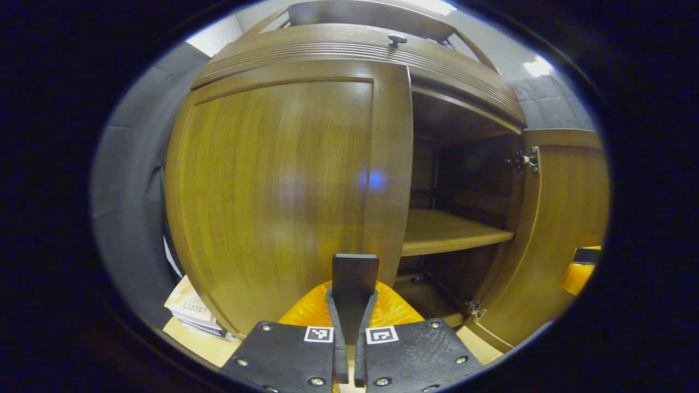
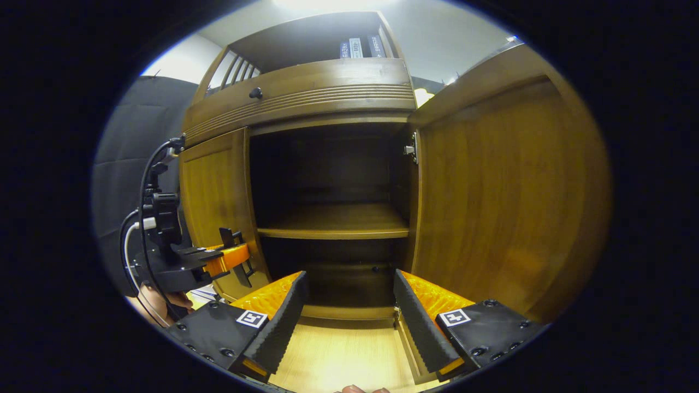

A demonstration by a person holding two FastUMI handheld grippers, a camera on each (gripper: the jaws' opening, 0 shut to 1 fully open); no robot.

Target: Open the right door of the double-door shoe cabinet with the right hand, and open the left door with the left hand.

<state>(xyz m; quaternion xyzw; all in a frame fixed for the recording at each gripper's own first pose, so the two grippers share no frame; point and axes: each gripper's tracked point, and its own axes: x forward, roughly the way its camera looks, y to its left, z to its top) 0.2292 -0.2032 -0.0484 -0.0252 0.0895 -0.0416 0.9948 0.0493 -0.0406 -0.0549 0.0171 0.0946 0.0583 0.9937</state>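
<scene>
The brown shoe cabinet's left door (image 1: 284, 180) (image 2: 215, 191) stands closed or nearly so. My left gripper (image 1: 354, 295) is shut on a dark flat handle (image 1: 355, 270) low at that door's inner edge. From the right gripper view, the left gripper (image 2: 232, 254) sits against the same edge. The right door (image 2: 502, 196) (image 1: 562, 218) is swung wide open. My right gripper (image 2: 349, 305) hangs open in front of the exposed compartment, holding nothing. Part of it (image 1: 581, 273) peeks in beside the open door.
Inside the open half there is a bare wooden shelf (image 2: 333, 221) (image 1: 448, 232). A drawer with a dark knob (image 2: 255, 93) (image 1: 397, 39) runs above the doors, with books (image 2: 357, 48) higher up. Papers (image 1: 191, 314) are stacked at the cabinet's lower left. A hand (image 2: 175, 299) holds the left gripper.
</scene>
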